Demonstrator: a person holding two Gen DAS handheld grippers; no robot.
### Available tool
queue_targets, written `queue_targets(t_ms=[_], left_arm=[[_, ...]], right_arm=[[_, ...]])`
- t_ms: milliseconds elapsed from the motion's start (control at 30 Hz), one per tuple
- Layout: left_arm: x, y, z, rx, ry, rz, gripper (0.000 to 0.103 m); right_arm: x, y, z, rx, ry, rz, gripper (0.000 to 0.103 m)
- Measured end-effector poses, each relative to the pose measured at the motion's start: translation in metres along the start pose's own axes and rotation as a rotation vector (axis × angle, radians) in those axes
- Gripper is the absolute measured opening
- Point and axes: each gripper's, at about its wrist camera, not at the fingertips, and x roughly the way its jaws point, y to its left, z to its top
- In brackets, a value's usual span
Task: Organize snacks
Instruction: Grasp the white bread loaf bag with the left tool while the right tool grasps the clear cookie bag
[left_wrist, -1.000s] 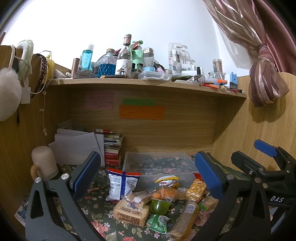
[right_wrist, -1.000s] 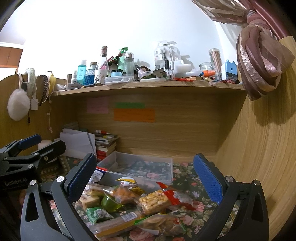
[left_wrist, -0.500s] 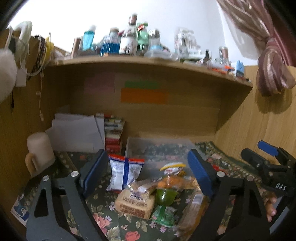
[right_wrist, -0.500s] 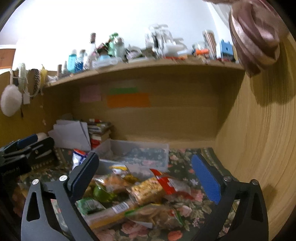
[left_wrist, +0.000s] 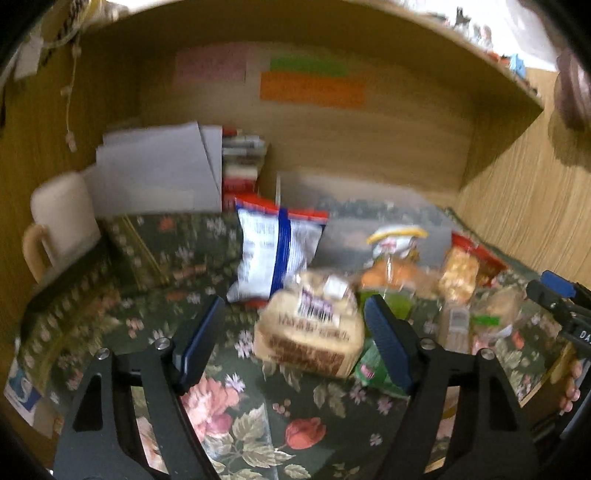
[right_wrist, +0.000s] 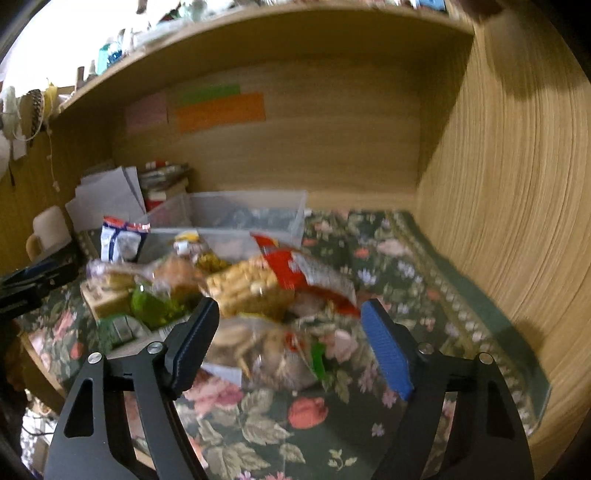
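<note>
A pile of snack packets lies on the floral tablecloth in front of a clear plastic bin (left_wrist: 369, 206) (right_wrist: 255, 214). In the left wrist view my left gripper (left_wrist: 295, 332) is open, just above a tan cracker packet (left_wrist: 310, 339); a white and blue chip bag (left_wrist: 273, 251) leans behind it. In the right wrist view my right gripper (right_wrist: 290, 341) is open over a clear bag of brown snacks (right_wrist: 266, 354), with a red peanut packet (right_wrist: 269, 284) behind. Both views are blurred by motion.
A beige mug (left_wrist: 61, 218) stands at the left, with white papers (left_wrist: 155, 170) and stacked books (left_wrist: 242, 162) behind it. Wooden desk walls close in the back and right (right_wrist: 498, 184). The right gripper shows at the right edge of the left wrist view (left_wrist: 561, 306).
Both grippers have tilted down and moved forward toward the snack pile. The shelf top has left the view. Both stay open.
</note>
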Motion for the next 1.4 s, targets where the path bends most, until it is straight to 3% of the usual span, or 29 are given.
queue_targets(t_ms=[133,200,300,533,800,967,1000,1067,1267,1400], left_arm=[[0.018,-0.002,-0.008,0.000,0.055,-0.018,0.081],[0.025,-0.004,-0.010,0.005,0.065,-0.012,0.088],[0.035,-0.007,-0.010,0.014,0.083,-0.007,0.091],[0.066,-0.005,-0.008,0.008,0.146,-0.019,0.092],[0.069,-0.006,-0.006,0.015,0.149,-0.042,0.083],[0.064,-0.005,-0.008,0.014,0.135,-0.045,0.081],[0.062,-0.004,-0.009,0.014,0.132,-0.044,0.081],[0.057,-0.004,-0.012,0.010,0.130,-0.044,0.081],[0.040,0.002,-0.015,0.001,0.124,-0.031,0.081],[0.029,0.008,-0.016,-0.011,0.116,-0.016,0.081]], right_arm=[[0.005,-0.003,-0.004,0.032,0.037,0.039,0.077],[0.009,-0.004,-0.004,0.042,0.057,0.059,0.079],[0.018,-0.003,-0.006,0.043,0.075,0.067,0.089],[0.038,-0.002,-0.011,0.068,0.130,0.100,0.103],[0.057,0.005,-0.010,0.072,0.171,0.169,0.103],[0.063,0.015,-0.012,0.014,0.172,0.149,0.103],[0.063,0.017,-0.013,0.004,0.171,0.144,0.102],[0.063,0.015,-0.013,-0.004,0.169,0.133,0.088],[0.060,0.014,-0.014,-0.021,0.151,0.105,0.061],[0.056,0.016,-0.015,-0.030,0.135,0.091,0.058]])
